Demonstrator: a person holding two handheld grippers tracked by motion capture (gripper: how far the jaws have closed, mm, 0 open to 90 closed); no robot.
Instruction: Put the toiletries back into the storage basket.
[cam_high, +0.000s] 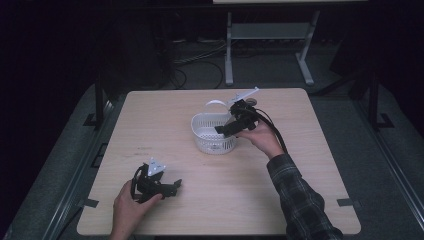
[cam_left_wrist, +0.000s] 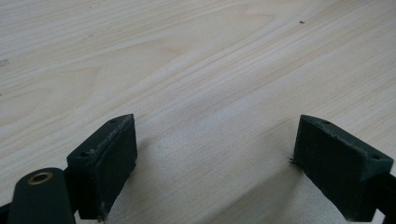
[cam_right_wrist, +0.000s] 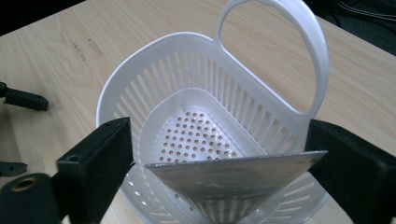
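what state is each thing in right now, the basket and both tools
basket: upright on the table, handle up at its far side, a flat grey triangular piece over its opening
left tool: open, holding nothing, low over bare table near the front left
right tool: open, jaws either side of the basket's near rim, not closed on it

Table (cam_left_wrist: 196, 70): pale wood-grain top, matt, smooth, fine streaks.
Basket (cam_right_wrist: 154, 88): white translucent plastic, slight sheen, slotted walls, perforated bottom; handle (cam_right_wrist: 313, 51) smooth, same plastic.
Plate (cam_right_wrist: 233, 175) over basket rim: grey, dull sheen, flat; metal or plastic unclear.
Left gripper (cam_left_wrist: 212, 170), right gripper (cam_right_wrist: 219, 168): matt black jaws, pads faintly rough, edges scuffed.
Sleeve (cam_high: 300, 200): plaid cloth.
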